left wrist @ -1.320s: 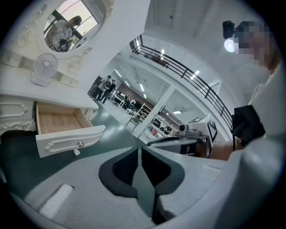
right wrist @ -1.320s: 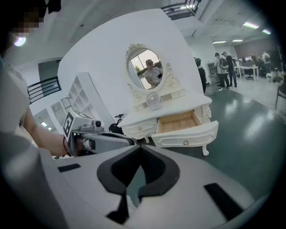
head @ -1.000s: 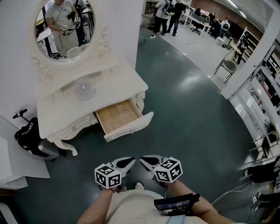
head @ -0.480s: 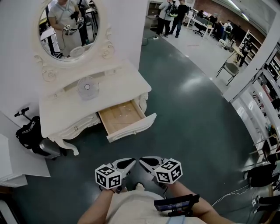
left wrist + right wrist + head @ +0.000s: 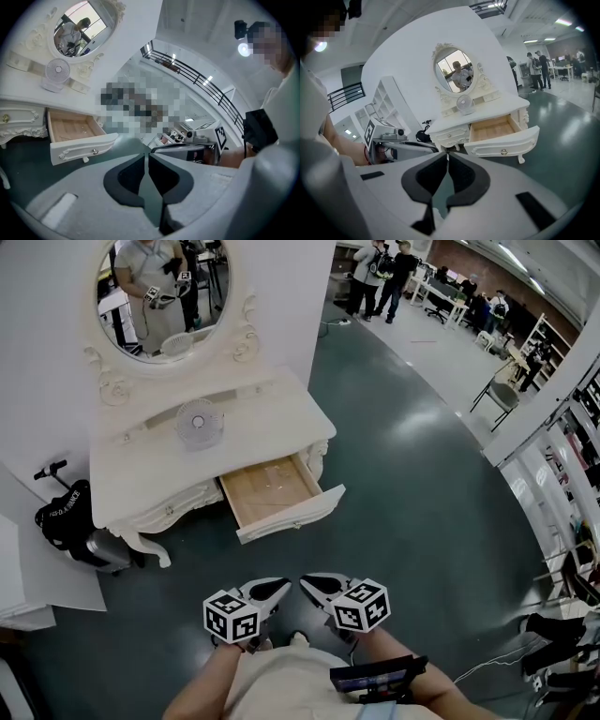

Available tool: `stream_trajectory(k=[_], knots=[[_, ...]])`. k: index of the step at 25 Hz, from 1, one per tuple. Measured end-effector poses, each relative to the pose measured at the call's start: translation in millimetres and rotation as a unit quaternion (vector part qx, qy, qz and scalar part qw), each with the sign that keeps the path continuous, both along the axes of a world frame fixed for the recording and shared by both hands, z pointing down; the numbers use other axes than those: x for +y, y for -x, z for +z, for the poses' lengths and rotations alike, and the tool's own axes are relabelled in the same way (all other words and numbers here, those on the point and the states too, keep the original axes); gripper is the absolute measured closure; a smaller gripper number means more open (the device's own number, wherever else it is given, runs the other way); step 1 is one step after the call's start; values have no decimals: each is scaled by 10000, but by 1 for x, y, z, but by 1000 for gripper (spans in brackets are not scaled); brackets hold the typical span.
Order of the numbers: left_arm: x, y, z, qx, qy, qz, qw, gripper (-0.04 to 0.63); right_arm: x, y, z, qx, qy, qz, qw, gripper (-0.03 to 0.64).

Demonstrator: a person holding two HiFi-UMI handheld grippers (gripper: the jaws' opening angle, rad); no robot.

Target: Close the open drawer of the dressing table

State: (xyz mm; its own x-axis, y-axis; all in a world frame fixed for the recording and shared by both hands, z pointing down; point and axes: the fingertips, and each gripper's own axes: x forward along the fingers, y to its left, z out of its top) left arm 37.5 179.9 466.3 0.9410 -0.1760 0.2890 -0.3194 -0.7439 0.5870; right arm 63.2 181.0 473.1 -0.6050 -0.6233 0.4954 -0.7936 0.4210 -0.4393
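The dressing table has slid a little to the right and up in your head view since a second ago. Your two grippers sit at the same spot, low in the picture, close in front of your body.

The drawer is open. It sticks out from the right part of the table's front, just under the top, and you can see its wood bottom. Its white front has two small knobs on it and faces you, a bit tilted.

Your left gripper has its fingers together with nothing between them. Your right gripper is just the same, fingers together and nothing in them. The two tips point at each other and are just beside each other. Both grippers are well away from the drawer, with bare green floor in between.

On the table top stands a small white fan. Above it hangs an oval mirror, and you show in it. A black bag leans near the table's left leg. Some people stand far off at the back of the room.
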Motion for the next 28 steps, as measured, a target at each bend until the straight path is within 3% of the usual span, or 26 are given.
stream_trajectory(k=[18, 28], knots=[[-48, 37, 19, -105, 91, 170, 9998, 577, -50, 21, 20, 62, 197, 487, 9986, 598], [-64, 34, 36, -136, 224, 348, 9990, 577, -64, 14, 44, 261, 361, 686, 9967, 598]])
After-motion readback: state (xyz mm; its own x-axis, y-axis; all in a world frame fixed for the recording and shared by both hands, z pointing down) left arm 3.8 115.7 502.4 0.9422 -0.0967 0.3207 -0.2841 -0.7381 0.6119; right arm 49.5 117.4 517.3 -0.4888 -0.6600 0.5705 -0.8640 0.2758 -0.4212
